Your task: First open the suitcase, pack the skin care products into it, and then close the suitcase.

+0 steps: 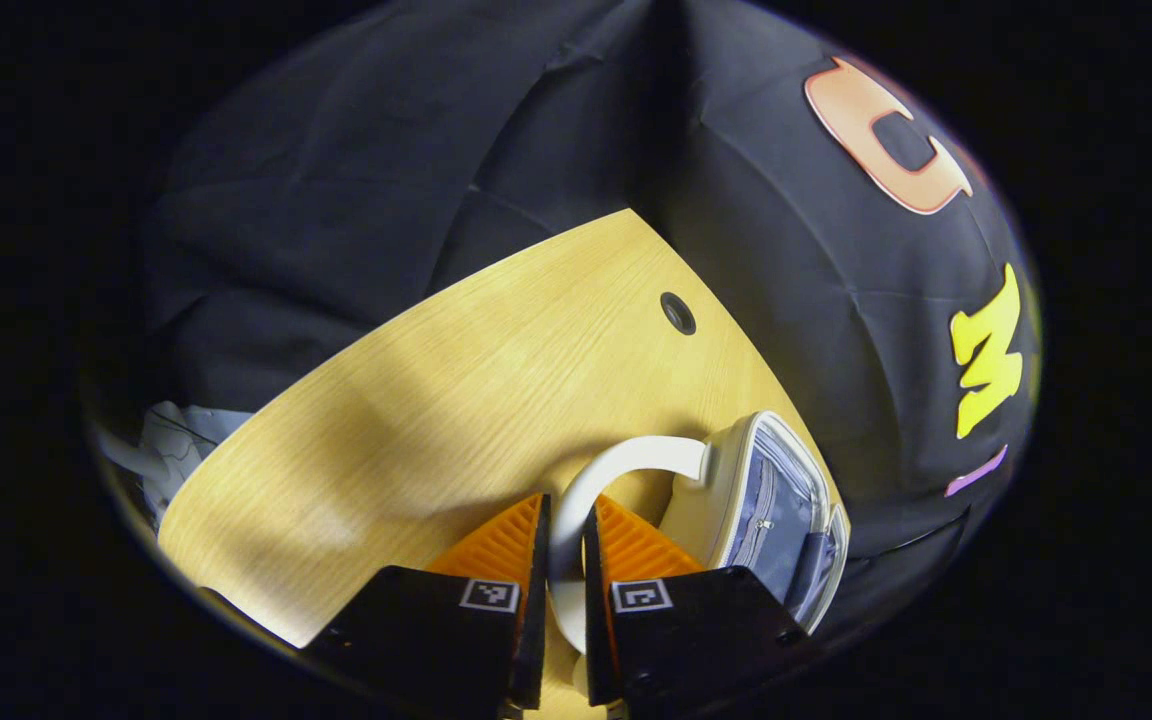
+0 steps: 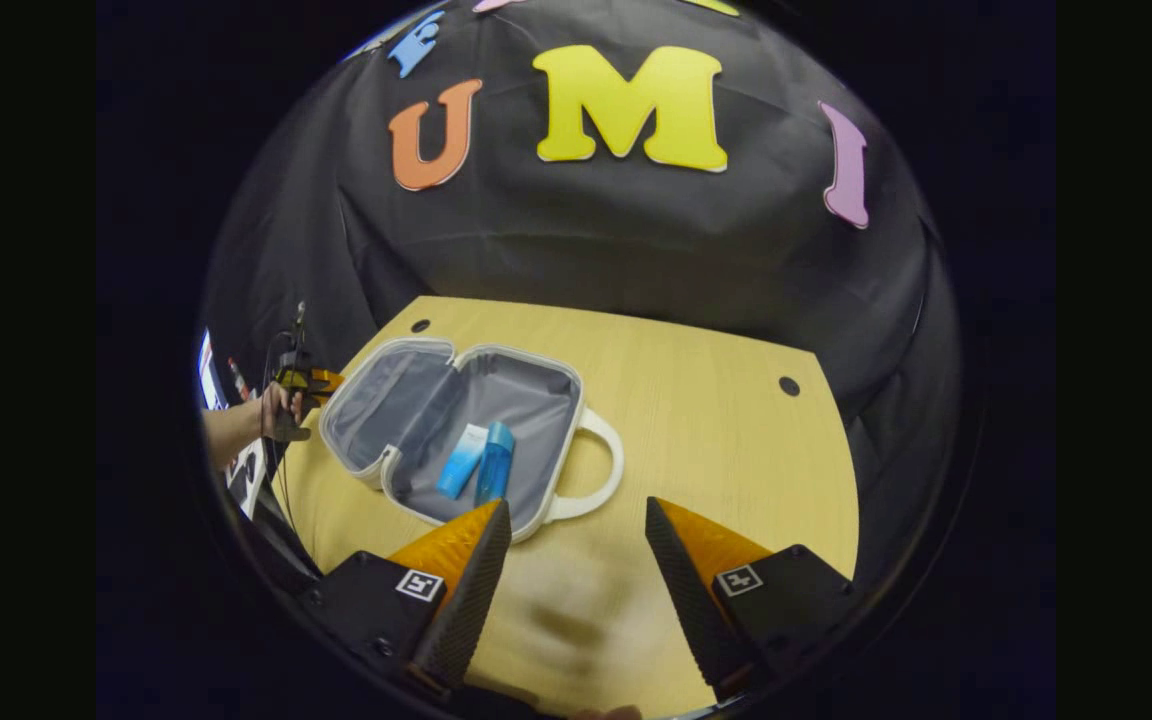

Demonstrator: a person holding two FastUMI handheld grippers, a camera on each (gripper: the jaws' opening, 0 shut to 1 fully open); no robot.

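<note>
Suitcase (image 2: 476, 420) is lying open on tabletop (image 2: 716, 420), blue tube (image 2: 462, 460) and bottle (image 2: 494, 463) packed; closing remaining. Left claw (image 1: 566, 535) is clamping handle (image 1: 626, 462); right claw (image 2: 576, 540) is hanging apart.

White suitcase (image 2: 456, 440) with grey lining, two blue skin care products (image 2: 481, 465), pale wood-grain table (image 2: 716, 420)

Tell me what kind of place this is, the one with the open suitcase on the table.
Probably a staged recording booth, not a home: black cloth wall behind a bare wooden table, the open suitcase on it, and a hand holding the other gripper at the left edge of the right gripper view.
</note>
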